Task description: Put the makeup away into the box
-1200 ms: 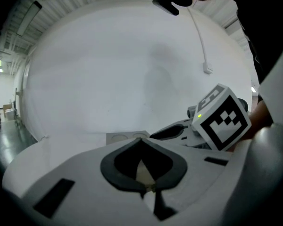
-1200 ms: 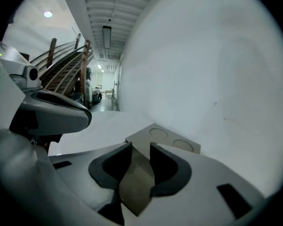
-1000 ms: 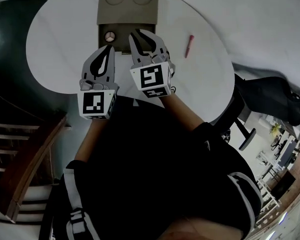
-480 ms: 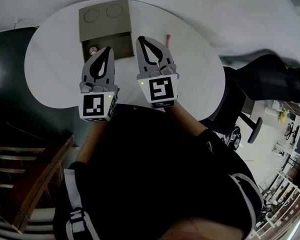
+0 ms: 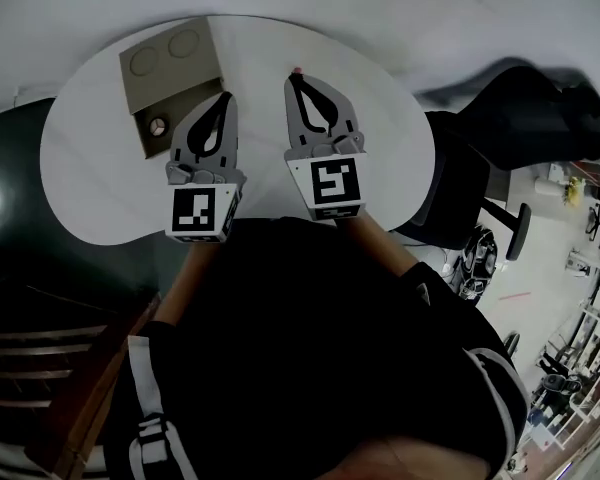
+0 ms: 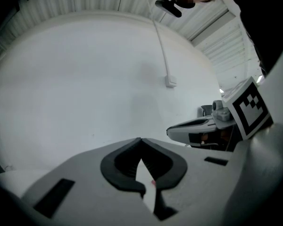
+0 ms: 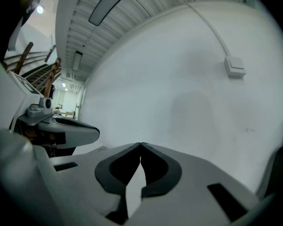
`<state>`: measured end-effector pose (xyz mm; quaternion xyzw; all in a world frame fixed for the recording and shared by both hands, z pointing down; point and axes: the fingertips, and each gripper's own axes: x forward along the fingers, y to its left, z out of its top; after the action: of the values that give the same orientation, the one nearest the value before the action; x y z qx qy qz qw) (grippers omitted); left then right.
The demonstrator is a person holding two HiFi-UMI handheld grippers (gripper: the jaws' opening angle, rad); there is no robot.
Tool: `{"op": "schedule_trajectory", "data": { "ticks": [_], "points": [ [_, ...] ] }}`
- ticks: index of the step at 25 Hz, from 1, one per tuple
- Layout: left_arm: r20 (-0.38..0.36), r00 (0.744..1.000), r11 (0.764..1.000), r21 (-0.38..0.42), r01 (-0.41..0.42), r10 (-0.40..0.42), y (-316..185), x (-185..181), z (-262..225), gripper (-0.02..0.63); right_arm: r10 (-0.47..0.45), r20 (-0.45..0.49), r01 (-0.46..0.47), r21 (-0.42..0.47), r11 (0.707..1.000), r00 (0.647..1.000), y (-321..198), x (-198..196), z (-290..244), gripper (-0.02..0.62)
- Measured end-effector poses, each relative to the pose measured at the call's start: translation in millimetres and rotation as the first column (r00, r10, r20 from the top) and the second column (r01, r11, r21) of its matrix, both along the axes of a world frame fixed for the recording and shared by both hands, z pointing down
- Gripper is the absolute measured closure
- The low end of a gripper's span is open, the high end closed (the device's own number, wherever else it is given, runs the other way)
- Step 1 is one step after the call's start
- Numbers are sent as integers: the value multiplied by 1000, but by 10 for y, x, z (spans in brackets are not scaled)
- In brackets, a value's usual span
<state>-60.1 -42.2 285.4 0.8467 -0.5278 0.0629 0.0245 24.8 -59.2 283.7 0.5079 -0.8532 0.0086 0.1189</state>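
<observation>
- Far left, dark floor and a wooden stair point(image 5: 65, 398) lie beside the white round table point(image 5: 100, 178).
- The tan box point(image 5: 170, 58) sits on the table's far-left part; its pale panel shows two round outlines, and the darker open compartment holds a small round item point(image 5: 158, 124).
- The left gripper point(image 5: 223, 98) hangs above the table just right of the box, its claw pinched together at the tips with nothing in it. Its cube point(image 5: 202, 214) bears a black-and-white square marker — a pattern, not letters.
- The right gripper point(image 5: 298, 78) is alongside it, claw likewise closed tip to tip and empty; its cube point(image 5: 336, 183) carries another square marker.
- A slim pink-red makeup stick point(image 5: 297, 70) peeks out just past the right gripper's tips, outside the box; whether it touches them cannot be told.
- To the right stands a black chair point(image 5: 540, 108), and beyond it a bright room with blurred furniture.
- Both gripper views face a plain white wall point(image 6: 85, 79) — a cable runs down it to a small white fitting point(image 6: 170, 82).
</observation>
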Motion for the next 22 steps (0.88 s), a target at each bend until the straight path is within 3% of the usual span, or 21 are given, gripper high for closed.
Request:
{"op": "schedule_trajectory", "data": {
  "ticks": [7, 22],
  "points": [
    [9, 998, 997, -26, -68, 68, -163, 296, 122, 600, 71, -6, -71, -34, 997, 997, -127, 319, 148, 571],
    [23, 992, 971, -210, -117, 124, -492, 490, 797, 598, 88, -61, -98, -199, 975, 994, -462, 404, 965, 571]
  ]
}}
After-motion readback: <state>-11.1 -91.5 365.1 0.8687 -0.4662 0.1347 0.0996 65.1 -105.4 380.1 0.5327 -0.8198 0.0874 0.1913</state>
